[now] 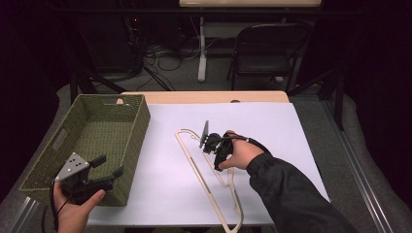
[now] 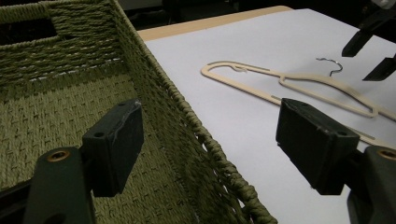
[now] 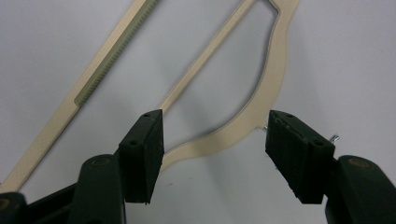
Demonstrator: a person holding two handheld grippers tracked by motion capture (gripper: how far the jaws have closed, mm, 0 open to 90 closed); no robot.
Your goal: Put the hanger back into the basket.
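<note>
Evidently lining up a pickup, the right gripper (image 3: 212, 156) hovers spread over the hanger (image 1: 206, 167), while the left gripper (image 2: 215, 149) waits spread by the basket (image 1: 133, 141).

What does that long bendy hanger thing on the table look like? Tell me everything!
The hanger is pale cream, plastic by its look, and lies flat on the white sheet right of the woven basket. It has thin arms, a straight bar with a ridged strip and a small metal hook. The right gripper hangs over its middle, jaws open on either side of the curved neck, whether touching, I cannot tell.
</note>
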